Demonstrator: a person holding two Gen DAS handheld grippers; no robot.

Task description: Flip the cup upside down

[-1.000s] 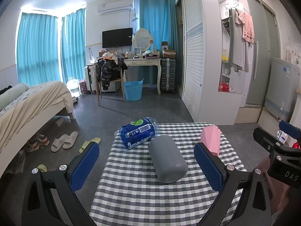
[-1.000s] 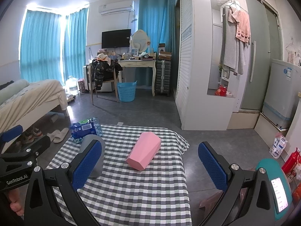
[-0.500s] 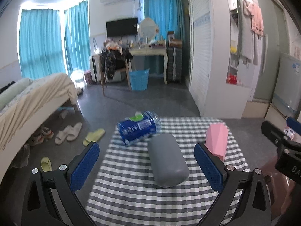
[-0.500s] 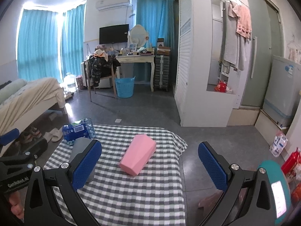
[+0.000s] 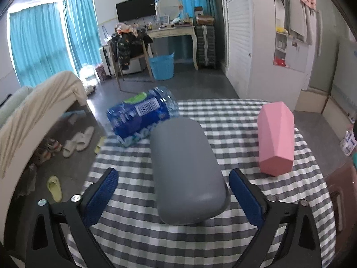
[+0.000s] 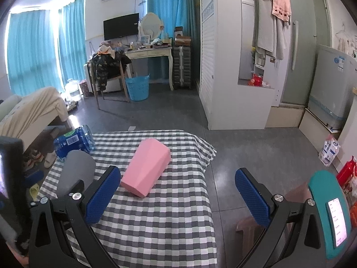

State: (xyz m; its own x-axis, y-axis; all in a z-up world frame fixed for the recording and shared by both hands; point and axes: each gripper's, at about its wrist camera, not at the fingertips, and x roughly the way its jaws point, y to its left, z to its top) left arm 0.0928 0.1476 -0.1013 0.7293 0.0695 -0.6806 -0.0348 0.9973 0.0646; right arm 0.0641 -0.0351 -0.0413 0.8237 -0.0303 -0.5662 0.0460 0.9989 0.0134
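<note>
A grey cup (image 5: pixel 187 169) lies on its side in the middle of the checked table (image 5: pixel 142 241), its closed base toward me. My left gripper (image 5: pixel 176 197) is open, with one blue pad on each side of the cup's near end and not touching it. A pink faceted cup (image 6: pixel 146 167) lies on its side to the right; it also shows in the left wrist view (image 5: pixel 275 138). My right gripper (image 6: pixel 178 195) is open and empty, hovering over the table's right edge, its left pad near the pink cup. The grey cup (image 6: pixel 74 172) shows partly at left there.
A blue-labelled plastic water bottle (image 5: pixel 142 114) lies on its side at the table's far left corner, close behind the grey cup. The table's right edge drops to the floor, with a brown stool (image 6: pixel 247 230) below. Slippers (image 5: pixel 78 141) lie on the floor at left.
My left gripper has moved forward and down, so its pads now flank the grey cup. My right gripper has moved forward a little toward the pink cup.
</note>
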